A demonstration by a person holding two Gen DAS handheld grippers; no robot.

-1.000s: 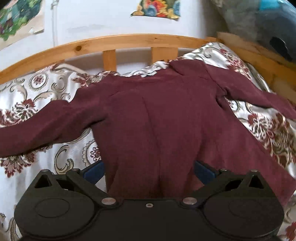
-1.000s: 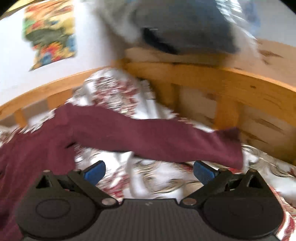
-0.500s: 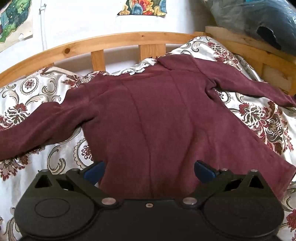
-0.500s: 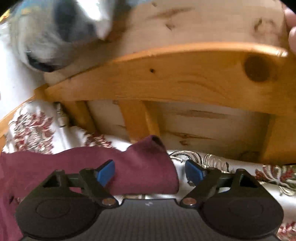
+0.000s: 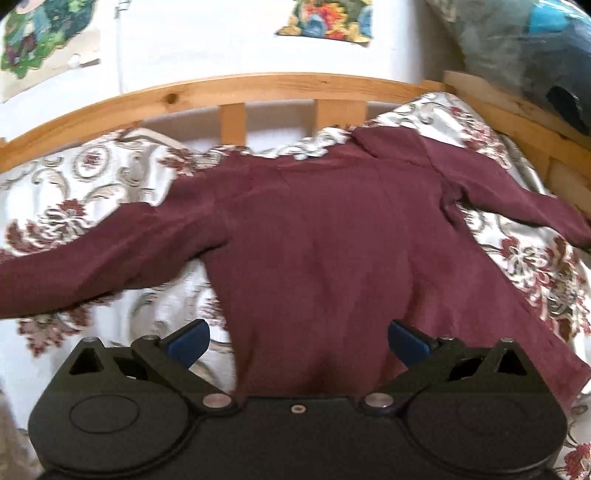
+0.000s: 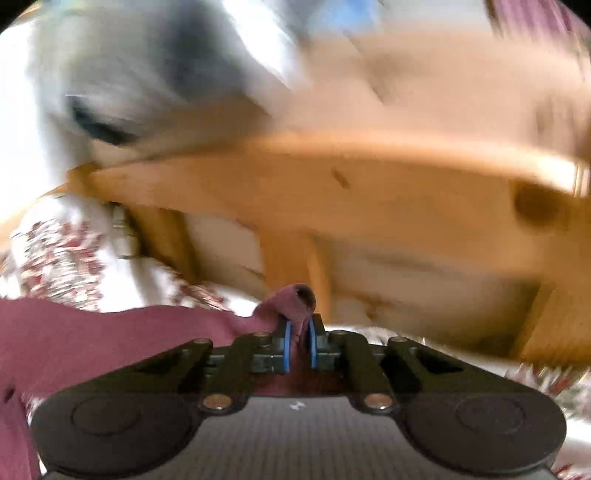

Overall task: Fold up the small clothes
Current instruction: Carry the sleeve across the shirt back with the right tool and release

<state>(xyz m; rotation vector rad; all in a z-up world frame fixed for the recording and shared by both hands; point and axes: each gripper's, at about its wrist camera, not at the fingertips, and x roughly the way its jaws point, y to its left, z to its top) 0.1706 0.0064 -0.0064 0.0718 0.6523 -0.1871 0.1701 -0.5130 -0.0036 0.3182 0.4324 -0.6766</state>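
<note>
obstr: wooden bed rail (image 6: 332,192) close ahead of R side | free: open bedspread (image 5: 74,206) L

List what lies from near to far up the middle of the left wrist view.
Left gripper, open, over the hem → maroon long-sleeved top spread flat → floral bedspread edge → wooden bed rail → white wall with a colourful picture.
</note>
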